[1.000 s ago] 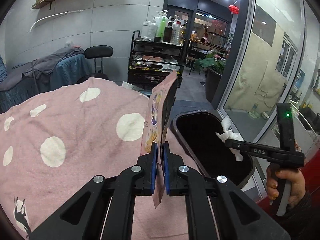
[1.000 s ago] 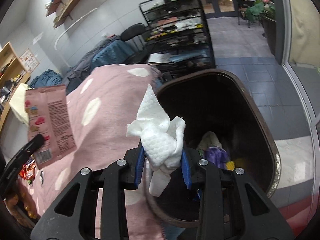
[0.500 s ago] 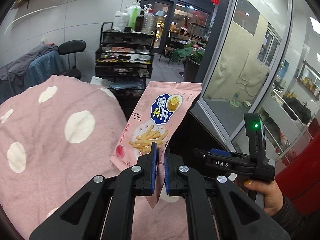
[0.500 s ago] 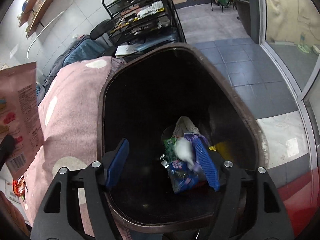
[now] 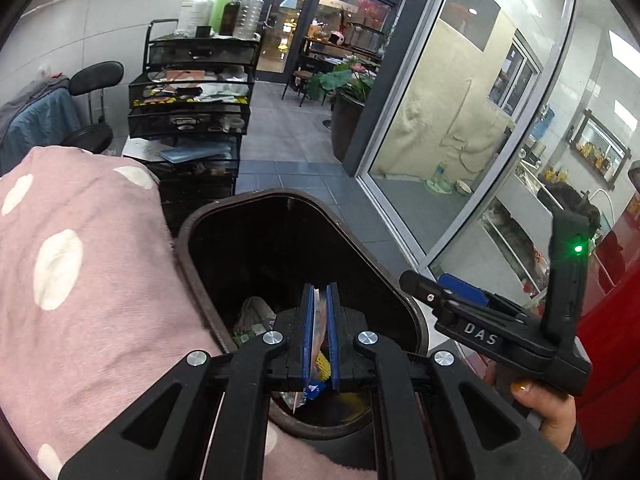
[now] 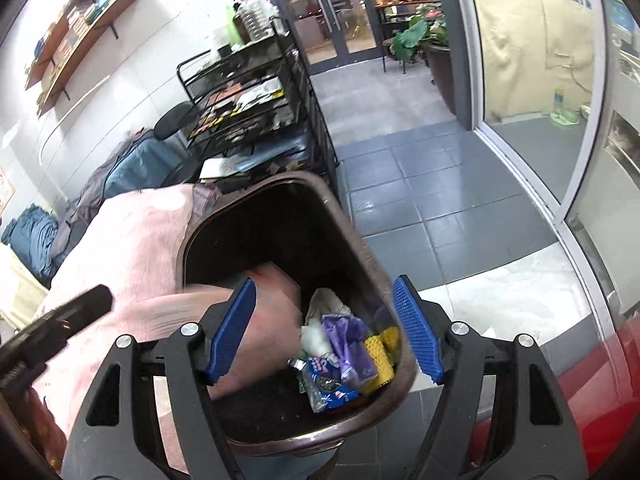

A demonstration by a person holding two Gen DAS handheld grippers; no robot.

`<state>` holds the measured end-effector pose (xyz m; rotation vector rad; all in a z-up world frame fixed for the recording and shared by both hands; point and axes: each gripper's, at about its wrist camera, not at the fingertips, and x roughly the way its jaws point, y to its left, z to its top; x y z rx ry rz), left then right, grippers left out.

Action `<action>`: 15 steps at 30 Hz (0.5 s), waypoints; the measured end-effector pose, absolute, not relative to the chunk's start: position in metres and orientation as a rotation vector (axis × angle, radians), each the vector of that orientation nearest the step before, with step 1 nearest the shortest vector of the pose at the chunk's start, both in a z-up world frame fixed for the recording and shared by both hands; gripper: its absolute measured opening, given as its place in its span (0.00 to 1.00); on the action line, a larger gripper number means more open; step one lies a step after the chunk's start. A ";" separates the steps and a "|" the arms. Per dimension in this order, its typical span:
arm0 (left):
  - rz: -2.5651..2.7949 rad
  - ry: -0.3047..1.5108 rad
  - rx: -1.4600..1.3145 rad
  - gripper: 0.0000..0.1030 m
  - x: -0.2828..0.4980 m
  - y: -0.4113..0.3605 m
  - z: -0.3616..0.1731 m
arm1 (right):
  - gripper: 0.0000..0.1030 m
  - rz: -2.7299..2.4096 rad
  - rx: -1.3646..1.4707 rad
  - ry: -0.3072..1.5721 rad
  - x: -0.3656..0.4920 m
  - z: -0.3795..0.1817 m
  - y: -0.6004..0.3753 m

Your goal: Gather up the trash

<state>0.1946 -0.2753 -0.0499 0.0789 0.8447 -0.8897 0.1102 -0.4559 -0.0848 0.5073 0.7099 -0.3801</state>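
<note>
Step in hand, by the look of it: drop of snack packet into trash bin. Best done by parting the pads only once the packet hangs fully inside the bin rim, clear of the pink spotted blanket beside the bin, then lifting straight out so nothing drags.

Left gripper: clamped on the packet, pads pressed flat to both faces, pitched steeply down over the bin mouth, packet edge-on between the blue pads. Packet a blurred pink sheet in the right wrist view, inside the bin at its blanket side.

Right gripper: jaws wide apart, nothing between, angled down above the bin. Same tool seen at the bin's far-from-blanket side, hand wrapped on its handle.

In the bin bottom: white tissue among purple and blue wrappers.
</note>
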 end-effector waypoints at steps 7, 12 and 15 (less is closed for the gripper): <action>-0.856 0.878 0.114 0.18 0.193 -0.280 -0.067 | 0.75 -0.425 0.520 0.680 0.101 -0.077 -0.468; -0.790 0.802 0.085 0.77 0.186 -0.259 -0.057 | 0.80 -0.435 0.527 0.666 0.098 -0.075 -0.469; -0.759 0.758 0.093 0.89 0.181 -0.246 -0.049 | 0.84 -0.425 0.514 0.647 0.096 -0.070 -0.463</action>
